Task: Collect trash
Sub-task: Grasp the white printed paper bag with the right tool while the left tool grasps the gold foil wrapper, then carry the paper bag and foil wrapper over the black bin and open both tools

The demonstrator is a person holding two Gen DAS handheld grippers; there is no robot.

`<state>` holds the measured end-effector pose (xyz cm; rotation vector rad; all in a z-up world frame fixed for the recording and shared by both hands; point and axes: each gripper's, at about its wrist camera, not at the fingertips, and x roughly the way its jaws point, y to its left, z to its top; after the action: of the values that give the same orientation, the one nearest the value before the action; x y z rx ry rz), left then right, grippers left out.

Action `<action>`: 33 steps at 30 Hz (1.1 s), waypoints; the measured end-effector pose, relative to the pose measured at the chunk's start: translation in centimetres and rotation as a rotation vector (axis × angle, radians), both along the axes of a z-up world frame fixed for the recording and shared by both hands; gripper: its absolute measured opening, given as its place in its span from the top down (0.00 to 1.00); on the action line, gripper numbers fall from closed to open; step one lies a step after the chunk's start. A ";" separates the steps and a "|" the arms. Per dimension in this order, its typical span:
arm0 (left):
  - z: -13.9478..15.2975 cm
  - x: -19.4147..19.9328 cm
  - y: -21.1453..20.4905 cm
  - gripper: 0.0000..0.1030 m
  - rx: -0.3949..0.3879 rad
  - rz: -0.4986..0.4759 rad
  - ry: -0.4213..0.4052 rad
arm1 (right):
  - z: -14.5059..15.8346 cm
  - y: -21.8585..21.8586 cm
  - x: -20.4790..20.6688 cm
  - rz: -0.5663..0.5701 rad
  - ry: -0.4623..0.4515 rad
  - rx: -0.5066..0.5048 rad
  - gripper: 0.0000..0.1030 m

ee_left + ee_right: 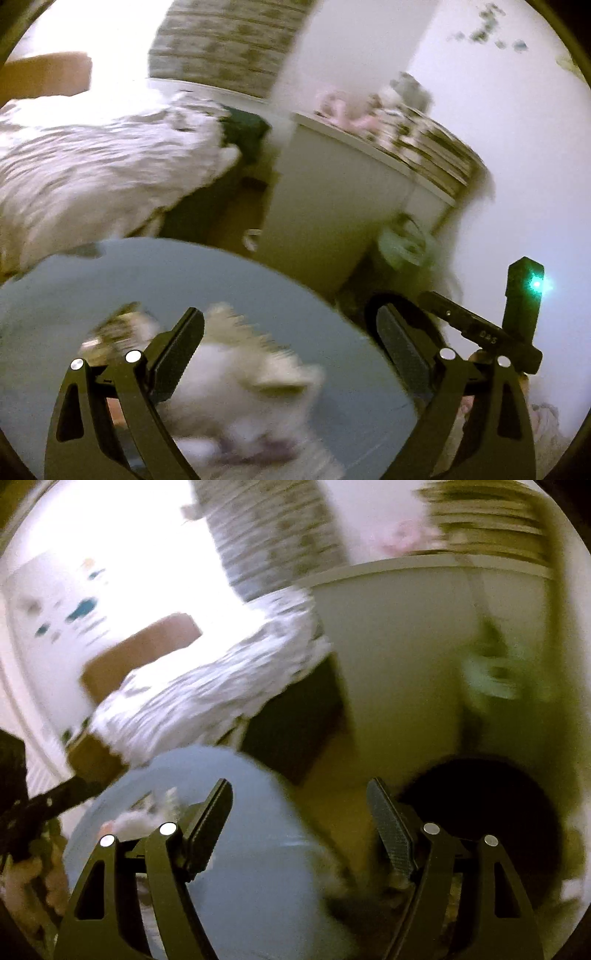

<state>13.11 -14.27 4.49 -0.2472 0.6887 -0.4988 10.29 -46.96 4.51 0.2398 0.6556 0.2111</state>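
Both views are blurred by motion. A round pale blue table (332, 350) carries crumpled white paper trash (251, 387) and a smaller patterned scrap (122, 328). My left gripper (291, 325) is open above the table, with the white trash between and just below its fingers. My right gripper (299, 797) is open and empty over the blue table's (240, 867) right edge, with some white trash (136, 812) left of it. A dark round bin opening (487, 812) lies on the floor to its right. The right gripper's body also shows in the left wrist view (517, 325).
A bed with a white patterned cover (92, 166) stands left of the table. A white cabinet (332, 192) with pink items on top stands behind. A green object (402, 243) sits on the floor by the cabinet. A cardboard box (136, 653) is beyond the bed.
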 end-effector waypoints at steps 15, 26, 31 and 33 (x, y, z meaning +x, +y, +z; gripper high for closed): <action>-7.1 -2.0 10.7 0.35 0.342 -0.002 0.159 | -1.8 16.5 4.3 0.287 0.095 -0.095 0.30; -9.3 0.8 11.1 0.65 0.431 0.034 0.132 | -4.7 18.8 6.6 0.312 0.205 -0.156 0.49; -9.3 1.2 13.1 0.84 0.355 0.089 0.144 | -6.0 19.2 6.4 0.331 0.243 -0.169 0.83; -8.8 0.7 13.8 0.88 0.311 0.101 0.131 | -5.7 18.7 6.0 0.338 0.222 -0.144 0.91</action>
<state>13.77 -0.43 -4.28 -0.0213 0.8660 -0.2748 16.30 -28.30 -1.22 0.0113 0.9269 0.4637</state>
